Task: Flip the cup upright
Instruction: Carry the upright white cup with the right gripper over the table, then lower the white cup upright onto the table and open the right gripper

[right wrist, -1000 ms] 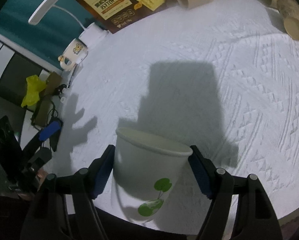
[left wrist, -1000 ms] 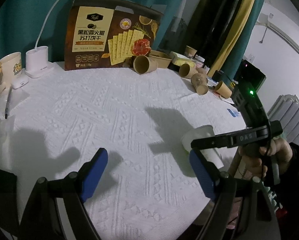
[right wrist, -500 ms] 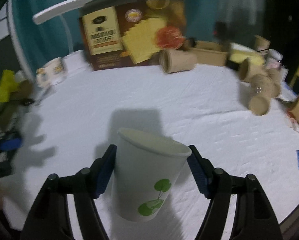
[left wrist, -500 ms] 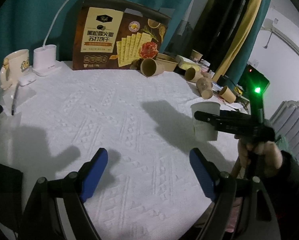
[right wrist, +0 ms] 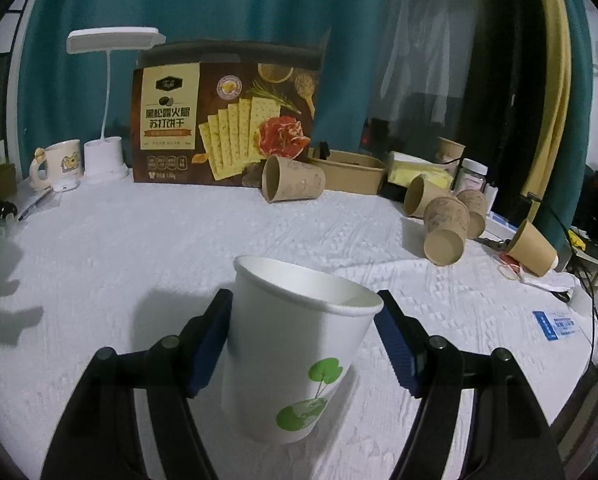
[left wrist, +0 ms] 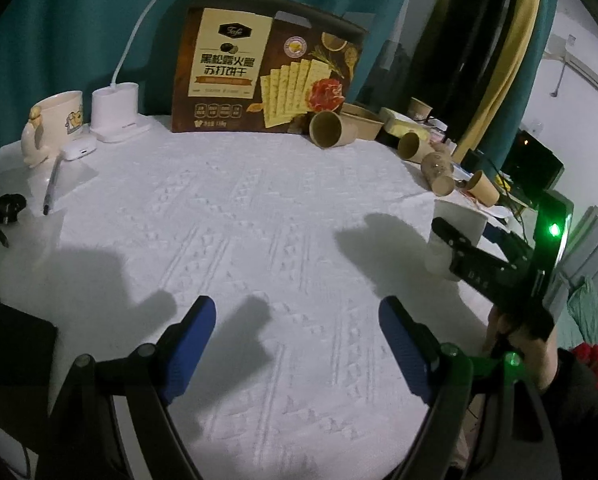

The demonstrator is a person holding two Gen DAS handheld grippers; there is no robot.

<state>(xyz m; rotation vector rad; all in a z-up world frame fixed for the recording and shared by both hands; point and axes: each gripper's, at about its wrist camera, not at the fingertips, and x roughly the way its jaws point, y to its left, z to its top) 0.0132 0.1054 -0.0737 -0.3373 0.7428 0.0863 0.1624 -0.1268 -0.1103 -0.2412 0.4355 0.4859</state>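
A white paper cup with a green globe print stands mouth up, tilted slightly, between the blue pads of my right gripper. The pads press its sides and its base is at or just above the white tablecloth. In the left wrist view the same cup shows at the right edge, held by the right gripper. My left gripper is open and empty, low over the near part of the cloth.
A cracker box stands at the back. Several brown paper cups lie on their sides at the back right. A desk lamp, a mug and a pen are at the back left.
My right gripper has turned the white cup from a steep downward view to level, mouth up, and carried it a little away from me. The left gripper has hardly moved.
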